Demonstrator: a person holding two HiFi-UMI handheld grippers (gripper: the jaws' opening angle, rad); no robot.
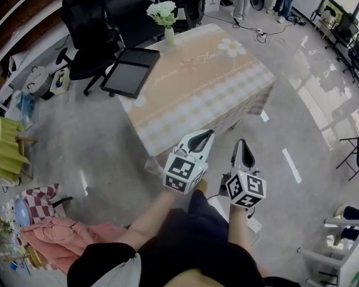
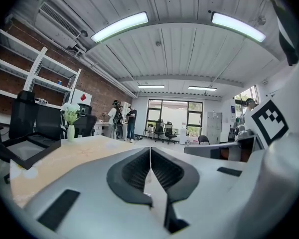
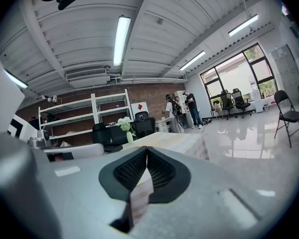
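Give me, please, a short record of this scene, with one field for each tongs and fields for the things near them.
Left tongs: shut, jaws together, nothing between them; held in the air near the front edge of the table.
Right tongs: shut and empty; beside the left tongs, also short of the table.
Contact: neither tongs touches anything.
On the table: black tray at the left edge; vase of white flowers at the far end.
Behind the table: black office chairs.
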